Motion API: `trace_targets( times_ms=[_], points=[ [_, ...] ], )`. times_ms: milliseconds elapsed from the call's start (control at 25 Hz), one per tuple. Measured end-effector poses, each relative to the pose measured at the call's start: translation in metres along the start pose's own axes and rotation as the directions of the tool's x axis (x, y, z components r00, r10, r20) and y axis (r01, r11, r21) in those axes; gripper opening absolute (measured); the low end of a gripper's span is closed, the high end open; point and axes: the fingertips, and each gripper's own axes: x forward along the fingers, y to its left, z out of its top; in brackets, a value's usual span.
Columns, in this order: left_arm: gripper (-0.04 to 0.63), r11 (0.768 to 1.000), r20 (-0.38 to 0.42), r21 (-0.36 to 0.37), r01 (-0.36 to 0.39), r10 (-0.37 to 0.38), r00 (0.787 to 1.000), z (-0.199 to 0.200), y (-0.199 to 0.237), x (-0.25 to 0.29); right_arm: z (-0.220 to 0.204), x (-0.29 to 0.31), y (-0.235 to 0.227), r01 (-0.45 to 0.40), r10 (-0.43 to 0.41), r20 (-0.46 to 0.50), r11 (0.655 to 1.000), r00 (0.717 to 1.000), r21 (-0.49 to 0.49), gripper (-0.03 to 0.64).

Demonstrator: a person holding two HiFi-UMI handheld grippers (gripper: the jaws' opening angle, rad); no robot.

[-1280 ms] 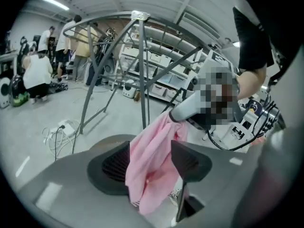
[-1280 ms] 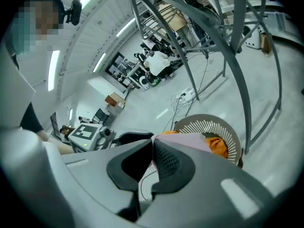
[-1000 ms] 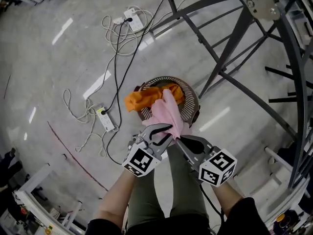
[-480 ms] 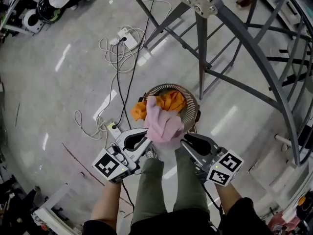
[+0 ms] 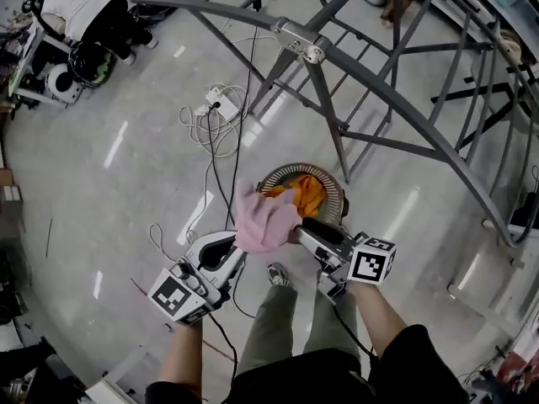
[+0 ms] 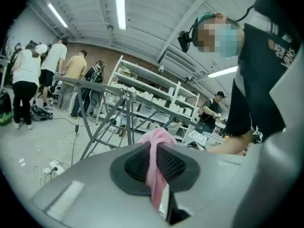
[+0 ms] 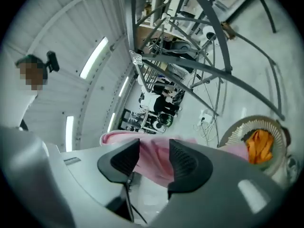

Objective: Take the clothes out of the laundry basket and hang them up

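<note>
Hanging in a bunch at the centre of the head view, the pink garment [image 5: 265, 223] is lifted clear of the laundry basket [image 5: 334, 194], which stands on the floor just above and to the right of it in the frame. The left gripper [image 5: 239, 244] comes in from the lower left, and its own view shows the two dark ribbed pads pressed together on a narrow fold of the pink cloth, which runs up between them and puffs out beyond the tips. The right gripper [image 5: 300, 228] reaches in from the lower right, its tips against the other side of the bundle. In the right gripper view its jaws stand apart, having just been opening; pink fabric lies in the gap and behind it, but neither pad presses on it. An orange garment [image 5: 303, 194] is heaped inside the basket. A grey metal rack [image 5: 396, 108] arches across the upper half of the head view, its legs spreading down beside the basket. On the pale floor at upper left of centre lie a white power strip [image 5: 217, 99] and loops of cable [image 5: 210, 137]. The person's legs in olive trousers [image 5: 278, 335] fill the bottom middle.
</note>
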Motion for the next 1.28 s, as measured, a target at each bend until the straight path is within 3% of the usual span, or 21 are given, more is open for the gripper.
trace_targets(
  times_ms=[120,240,320,400,480,520,600,720,880,1080,1280],
  points=[
    [0.023,0.999,-0.004,0.031,-0.011,0.011,1.0,0.008,-0.006,-0.007,0.005,0.008,0.016,-0.083,0.078,0.042,0.987,0.996,0.14,0.204],
    [0.023,0.998,-0.009,0.057,-0.018,0.019,1.0,0.011,-0.013,-0.01,0.01,0.013,0.029,-0.135,0.129,0.046,0.974,0.991,0.179,0.284],
    [0.023,0.998,-0.008,0.068,-0.015,0.016,1.0,0.011,-0.02,-0.011,0.005,0.017,0.036,-0.151,0.151,0.016,0.968,0.988,0.2,0.288],
    [0.023,0.997,-0.006,0.071,-0.01,0.011,1.0,0.011,-0.027,-0.013,-0.001,0.019,0.037,-0.137,0.142,-0.011,0.97,0.99,0.199,0.26],
    [0.023,0.997,-0.009,0.073,-0.014,0.015,1.0,0.008,-0.033,-0.016,-0.001,0.016,0.036,-0.099,0.102,-0.009,0.981,0.995,0.169,0.144],
    [0.023,0.997,-0.016,0.074,-0.022,0.023,1.0,0.005,-0.035,-0.018,0.0,0.014,0.036,-0.075,0.076,-0.001,0.986,0.997,0.147,0.079],
    [0.025,0.996,-0.041,0.084,-0.043,0.046,0.998,-0.005,-0.04,-0.023,0.002,0.01,0.039,-0.02,0.019,0.007,0.994,1.0,0.104,0.034],
    [0.025,0.994,-0.083,0.093,-0.062,0.069,0.994,-0.028,-0.052,-0.025,0.008,0.004,0.046,0.048,-0.049,-0.007,0.998,0.999,-0.028,0.028],
    [0.025,0.994,-0.115,0.1,-0.042,0.054,0.992,-0.063,-0.071,-0.018,0.02,0.002,0.062,0.084,-0.091,-0.023,0.972,0.996,-0.22,0.026],
    [0.025,0.997,-0.195,0.068,0.029,-0.016,0.981,-0.107,-0.104,0.005,0.027,0.005,0.101,0.046,-0.093,-0.088,0.898,0.992,-0.437,0.025],
    [0.053,0.995,-0.223,-0.026,0.1,-0.103,0.969,-0.119,-0.124,0.017,0.002,0.003,0.137,-0.066,-0.107,-0.236,0.78,0.966,-0.622,0.02]
  ],
)
